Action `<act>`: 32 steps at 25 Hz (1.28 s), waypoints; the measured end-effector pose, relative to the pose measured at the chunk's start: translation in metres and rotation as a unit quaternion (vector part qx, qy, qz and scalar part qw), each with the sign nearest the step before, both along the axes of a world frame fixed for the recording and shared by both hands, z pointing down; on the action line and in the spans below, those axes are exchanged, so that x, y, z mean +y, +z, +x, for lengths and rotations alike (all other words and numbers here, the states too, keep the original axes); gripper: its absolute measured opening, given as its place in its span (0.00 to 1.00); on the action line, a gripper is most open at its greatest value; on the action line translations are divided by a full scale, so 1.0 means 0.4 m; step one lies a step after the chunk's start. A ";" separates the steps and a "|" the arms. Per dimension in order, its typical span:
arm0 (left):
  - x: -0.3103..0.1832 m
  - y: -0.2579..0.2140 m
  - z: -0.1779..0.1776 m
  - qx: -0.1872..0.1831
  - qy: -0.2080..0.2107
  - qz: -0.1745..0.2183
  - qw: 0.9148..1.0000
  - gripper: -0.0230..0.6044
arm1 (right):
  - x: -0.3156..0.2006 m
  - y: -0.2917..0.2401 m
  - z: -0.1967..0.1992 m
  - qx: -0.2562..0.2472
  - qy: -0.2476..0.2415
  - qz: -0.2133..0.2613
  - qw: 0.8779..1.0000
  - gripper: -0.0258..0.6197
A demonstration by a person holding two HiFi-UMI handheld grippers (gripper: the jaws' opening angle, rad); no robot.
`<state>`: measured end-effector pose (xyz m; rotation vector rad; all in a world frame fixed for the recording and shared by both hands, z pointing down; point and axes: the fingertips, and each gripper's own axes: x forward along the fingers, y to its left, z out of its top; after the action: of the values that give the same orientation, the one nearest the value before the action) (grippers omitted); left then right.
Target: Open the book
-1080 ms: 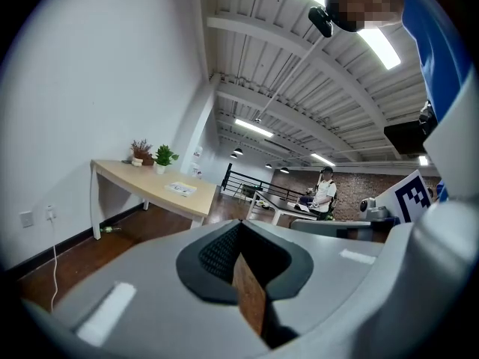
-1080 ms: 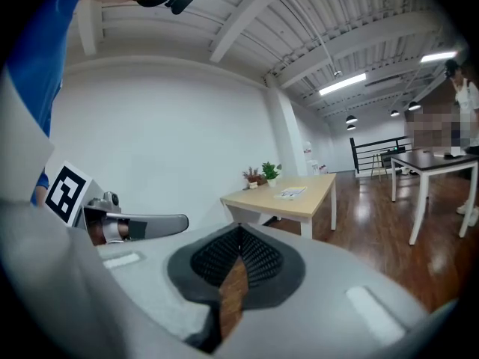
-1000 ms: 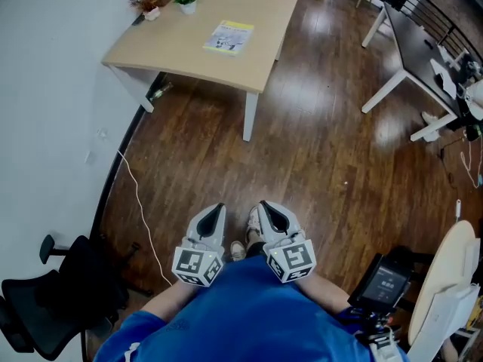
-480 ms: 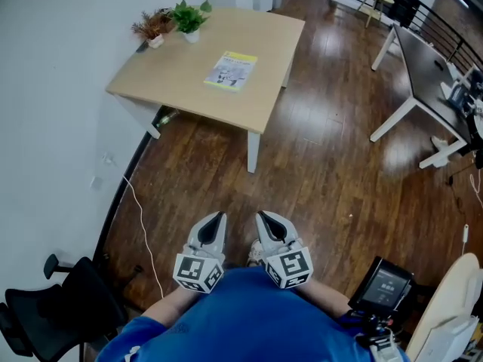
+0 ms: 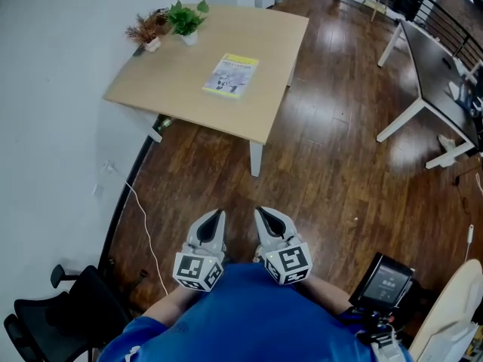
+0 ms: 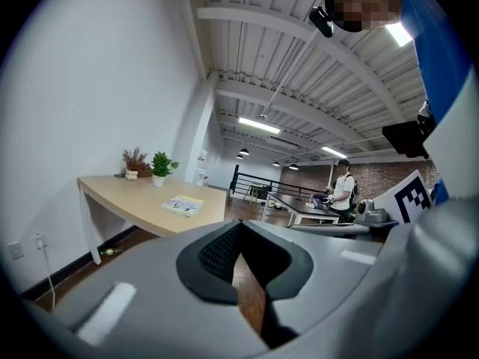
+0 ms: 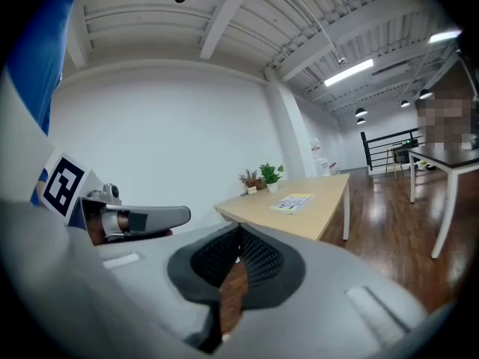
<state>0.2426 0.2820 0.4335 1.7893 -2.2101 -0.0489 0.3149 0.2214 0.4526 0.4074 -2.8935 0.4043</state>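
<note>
Low before the person's blue shirt (image 5: 249, 315), the left gripper (image 5: 216, 214) and right gripper (image 5: 260, 212) sit side by side, each with its jaws pressed together on nothing; only floorboards show through the gap behind the pads. The hands that carry them are hidden under the marker cubes and the shirt. Well apart from both, the book (image 5: 231, 75) lies closed and flat on the light wooden table (image 5: 173, 89), its cover print too small to read, with two small potted plants (image 5: 172, 23) at the far corner. A black chair (image 5: 53, 319) is cut off at the lower left edge. Against a second ago, table and book sit lower in the head view, and the grippers keep their pose.
</note>
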 end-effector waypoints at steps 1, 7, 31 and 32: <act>-0.012 0.007 -0.019 0.002 0.002 0.000 1.000 0.05 | -0.010 0.006 -0.018 0.002 0.002 -0.001 1.000 0.04; -0.073 0.004 -0.142 0.008 0.025 0.004 1.000 0.05 | -0.071 0.015 -0.131 0.018 0.028 -0.008 0.999 0.04; -0.218 0.030 -0.706 0.045 0.125 0.001 0.991 0.05 | -0.225 0.033 -0.629 0.054 0.171 -0.029 0.983 0.04; -0.231 0.032 -0.715 0.045 0.127 0.000 0.991 0.05 | -0.238 0.037 -0.637 0.055 0.174 -0.031 0.983 0.04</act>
<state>-0.0432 0.1897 0.4463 2.0117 -1.9054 -0.0732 0.0603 0.1262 0.4676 0.9005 -2.6942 0.5052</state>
